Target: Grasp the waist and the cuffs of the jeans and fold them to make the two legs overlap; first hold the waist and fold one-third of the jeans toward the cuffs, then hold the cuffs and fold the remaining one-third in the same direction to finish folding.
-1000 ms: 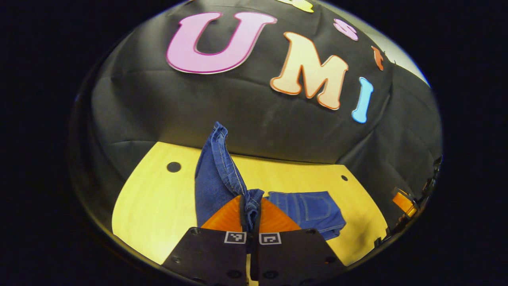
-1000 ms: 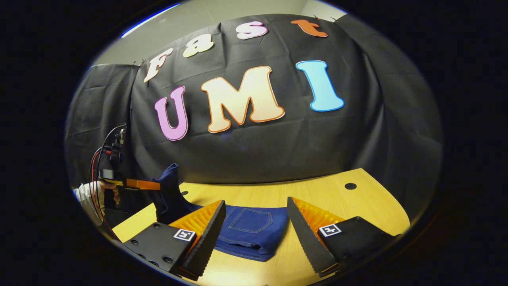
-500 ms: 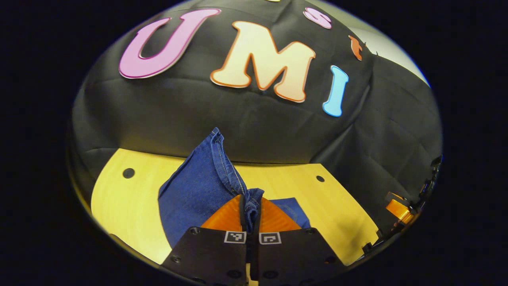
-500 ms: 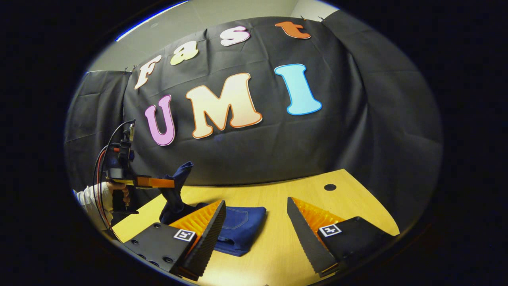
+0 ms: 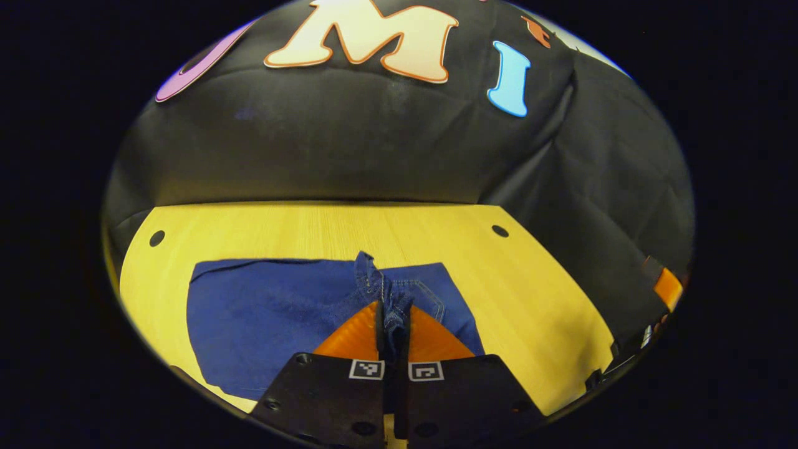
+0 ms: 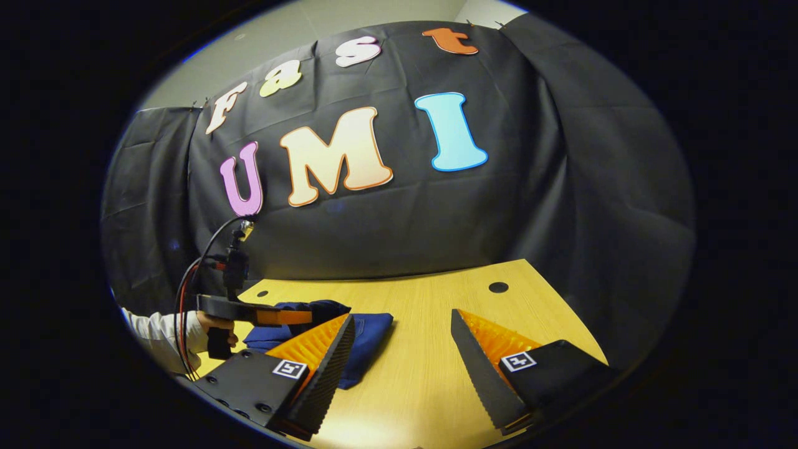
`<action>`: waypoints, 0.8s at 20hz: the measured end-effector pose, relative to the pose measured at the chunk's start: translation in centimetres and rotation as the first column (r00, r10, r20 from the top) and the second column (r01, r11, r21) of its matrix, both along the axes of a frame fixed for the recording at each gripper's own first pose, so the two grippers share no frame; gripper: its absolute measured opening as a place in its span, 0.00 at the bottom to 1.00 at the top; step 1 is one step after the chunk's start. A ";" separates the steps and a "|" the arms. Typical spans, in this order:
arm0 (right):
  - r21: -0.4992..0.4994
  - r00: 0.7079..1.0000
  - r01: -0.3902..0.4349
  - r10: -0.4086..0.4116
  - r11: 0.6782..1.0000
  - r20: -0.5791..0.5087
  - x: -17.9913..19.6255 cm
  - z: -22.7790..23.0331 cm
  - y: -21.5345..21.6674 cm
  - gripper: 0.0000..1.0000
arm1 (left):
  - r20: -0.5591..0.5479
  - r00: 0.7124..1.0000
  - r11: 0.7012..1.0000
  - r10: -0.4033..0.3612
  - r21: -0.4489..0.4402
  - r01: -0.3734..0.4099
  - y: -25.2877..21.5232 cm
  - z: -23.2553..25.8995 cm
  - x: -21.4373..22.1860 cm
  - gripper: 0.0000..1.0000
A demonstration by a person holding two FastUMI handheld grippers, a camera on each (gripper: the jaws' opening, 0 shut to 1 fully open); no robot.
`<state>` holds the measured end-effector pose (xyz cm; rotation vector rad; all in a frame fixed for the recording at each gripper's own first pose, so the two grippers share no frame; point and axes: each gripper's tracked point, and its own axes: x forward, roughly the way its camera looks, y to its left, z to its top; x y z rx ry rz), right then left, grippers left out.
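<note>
The jeans (image 5: pixel 280 312) lie folded flat on the bench (image 5: pixel 530 293). Your left gripper (image 5: pixel 393 324) pinches a bunched denim edge between its fingers. Your right gripper (image 6: pixel 402 355) hangs beside the jeans, fingers spread, touching nothing.

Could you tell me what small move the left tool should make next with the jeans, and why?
Probably open the left tool and let go. It is shut on the hem of the jeans, and the denim lies flat on the table. The right tool is open, apart.
</note>
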<state>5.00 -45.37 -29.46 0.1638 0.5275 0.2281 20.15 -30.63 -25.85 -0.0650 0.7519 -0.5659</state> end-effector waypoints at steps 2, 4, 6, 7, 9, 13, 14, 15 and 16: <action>0.001 1.000 -0.016 0.016 1.000 0.009 0.0 0.1 0.2 0.97 | 0.033 0.999 1.000 0.011 0.001 -0.011 -0.5 0.1 -0.2 0.08; 0.000 0.999 -0.030 0.030 1.000 0.027 0.0 0.4 0.8 0.97 | 0.080 0.996 1.000 0.027 -0.019 -0.025 -0.2 2.2 -1.1 0.43; 0.003 0.997 -0.030 0.030 1.000 0.071 0.0 1.8 1.7 0.97 | 0.166 0.983 0.997 0.075 -0.016 -0.074 1.4 4.2 -1.5 0.96; -0.002 0.994 -0.024 0.024 1.000 0.104 0.0 2.7 2.3 0.97 | 0.218 0.971 0.995 0.104 -0.020 -0.102 2.6 6.1 -1.9 0.95; -0.009 0.983 0.002 -0.001 1.000 0.183 -0.2 5.1 3.6 0.97 | 0.309 0.938 0.988 0.155 -0.029 -0.154 5.4 9.6 -3.5 0.96; -0.021 0.952 0.008 -0.001 1.000 0.305 -2.1 9.9 7.8 0.96 | 0.457 0.870 0.979 0.184 -0.012 -0.201 11.5 15.2 -7.9 0.94; -0.020 0.948 0.012 -0.005 1.000 0.318 -2.7 11.0 8.6 0.96 | 0.478 0.860 0.980 0.180 -0.011 -0.199 12.6 16.3 -9.2 0.95; -0.011 0.943 0.015 -0.010 1.000 0.332 -3.4 11.9 9.5 0.97 | 0.488 0.856 0.981 0.173 -0.005 -0.196 13.8 17.2 -10.3 0.95; 0.000 0.936 0.019 -0.018 1.000 0.351 -4.1 13.1 10.3 0.97 | 0.508 0.844 0.980 0.173 -0.006 -0.198 14.9 18.4 -11.3 0.94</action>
